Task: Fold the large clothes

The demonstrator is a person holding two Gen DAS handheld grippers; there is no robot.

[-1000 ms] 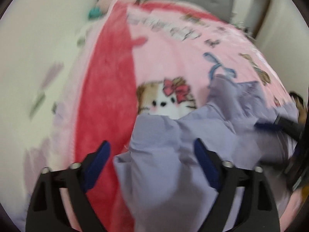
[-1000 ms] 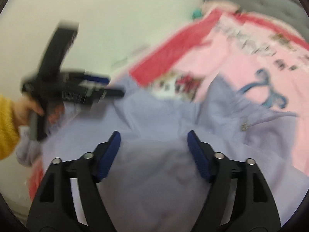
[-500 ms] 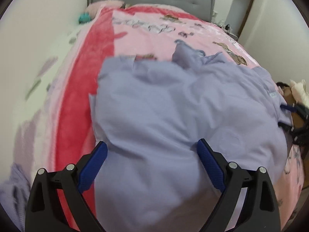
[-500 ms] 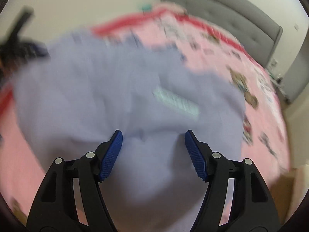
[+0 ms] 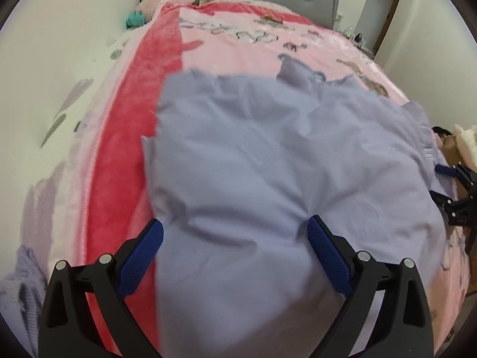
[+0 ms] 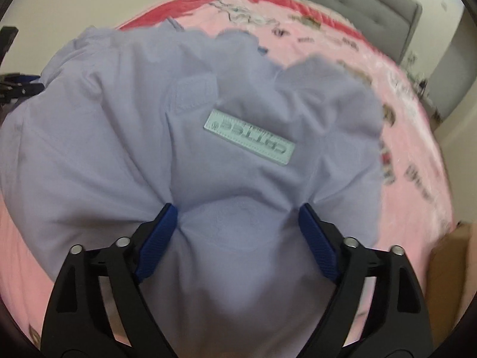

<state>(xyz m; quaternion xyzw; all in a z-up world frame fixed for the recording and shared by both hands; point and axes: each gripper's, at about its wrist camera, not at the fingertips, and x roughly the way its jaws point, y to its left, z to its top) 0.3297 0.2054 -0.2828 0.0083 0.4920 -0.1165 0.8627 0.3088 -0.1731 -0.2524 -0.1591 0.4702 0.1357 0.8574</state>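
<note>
Both grippers, left and right, stand wide open with lilac garment bunched between their fingers, spread ahead over the pink blanket.

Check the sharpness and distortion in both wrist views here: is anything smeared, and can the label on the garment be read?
Left wrist: lavender garment slightly soft, pink blanket readable, strong fisheye bending, dark corners. Right wrist: garment's far edge and the blanket at right are motion-smeared; the pale label is fairly sharp but upside down, its letters hard to make out. Lighting even, no glare.
</note>
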